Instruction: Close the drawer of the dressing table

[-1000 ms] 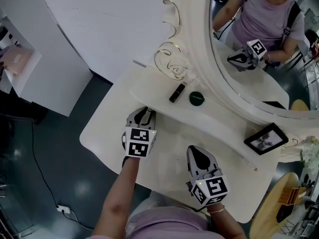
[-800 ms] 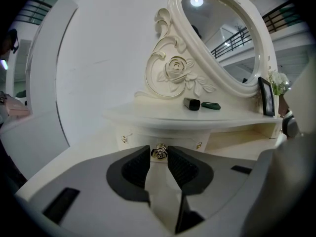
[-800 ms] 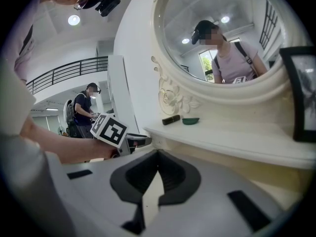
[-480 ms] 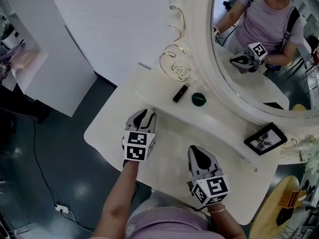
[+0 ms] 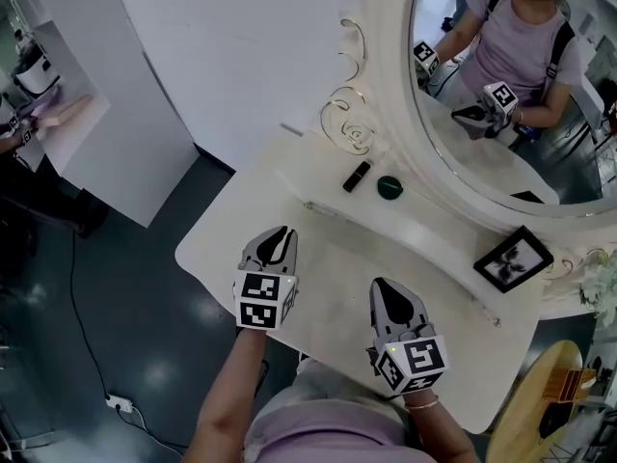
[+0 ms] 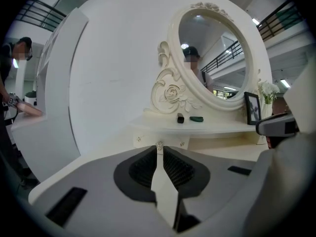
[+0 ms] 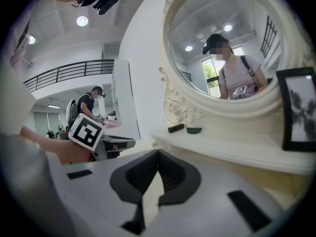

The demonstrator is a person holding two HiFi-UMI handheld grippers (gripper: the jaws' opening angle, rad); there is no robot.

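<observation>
The white dressing table [image 5: 207, 249] carries a raised shelf, and a small drawer front [image 6: 148, 140] with a crystal knob [image 6: 159, 145] sits at that shelf's left end. The front looks in line with the shelf's edge [image 5: 318, 208]. My left gripper [image 5: 278, 231] hovers over the tabletop a short way back from the knob and points at it [image 6: 159, 151]. Its jaws have just been closing, stand a narrow slit apart, and hold nothing. My right gripper [image 5: 383, 284] hangs to the right, jaws shut and empty [image 7: 158, 153].
On the shelf lie a black tube [image 5: 357, 176] and a green dish [image 5: 389, 187]; a black picture frame [image 5: 513, 258] stands further right. The oval mirror [image 5: 501, 95] rises behind. A white wall panel [image 5: 116, 143] stands at the left, where another person works.
My left gripper has drawn back from the drawer knob toward the person and risen a little. The right gripper has hardly shifted. The view has swung slightly.
</observation>
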